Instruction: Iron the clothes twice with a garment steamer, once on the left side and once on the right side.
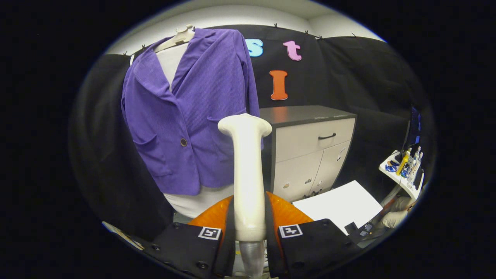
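A purple corduroy jacket hangs on a pale hanger over a white dress form, up and to the left beyond the fingers. My gripper is shut on the handle of a cream garment steamer, which stands upright between the two fingers. The steamer's flared head sits in front of the jacket's right lower edge, near its right pocket. I cannot tell whether the head touches the cloth. The steamer's grey lower end shows below the fingers.
A cabinet with a dark top, one drawer and two doors stands just right of the jacket. A white sheet lies on the floor ahead of it. At the far right a small white shelf holds bottles.
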Motion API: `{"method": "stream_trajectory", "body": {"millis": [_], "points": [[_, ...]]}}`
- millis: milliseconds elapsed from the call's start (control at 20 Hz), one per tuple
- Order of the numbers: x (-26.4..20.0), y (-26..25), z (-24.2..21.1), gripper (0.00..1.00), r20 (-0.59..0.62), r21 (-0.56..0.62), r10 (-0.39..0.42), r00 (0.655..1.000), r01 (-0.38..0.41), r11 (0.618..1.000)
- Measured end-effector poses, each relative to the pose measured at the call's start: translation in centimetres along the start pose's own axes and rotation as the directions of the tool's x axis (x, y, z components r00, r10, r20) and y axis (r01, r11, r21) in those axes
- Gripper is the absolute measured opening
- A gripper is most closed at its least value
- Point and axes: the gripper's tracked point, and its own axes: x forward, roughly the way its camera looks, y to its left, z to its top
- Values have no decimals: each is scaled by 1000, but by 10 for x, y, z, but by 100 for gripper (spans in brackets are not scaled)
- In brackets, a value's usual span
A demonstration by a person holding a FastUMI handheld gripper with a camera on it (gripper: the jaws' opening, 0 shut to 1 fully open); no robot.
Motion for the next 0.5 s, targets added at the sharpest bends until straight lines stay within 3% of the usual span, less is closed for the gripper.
{"method": "stream_trajectory", "body": {"millis": [500], "points": [[-39,33,127,40,241,9,23,970,-26,1000]]}}
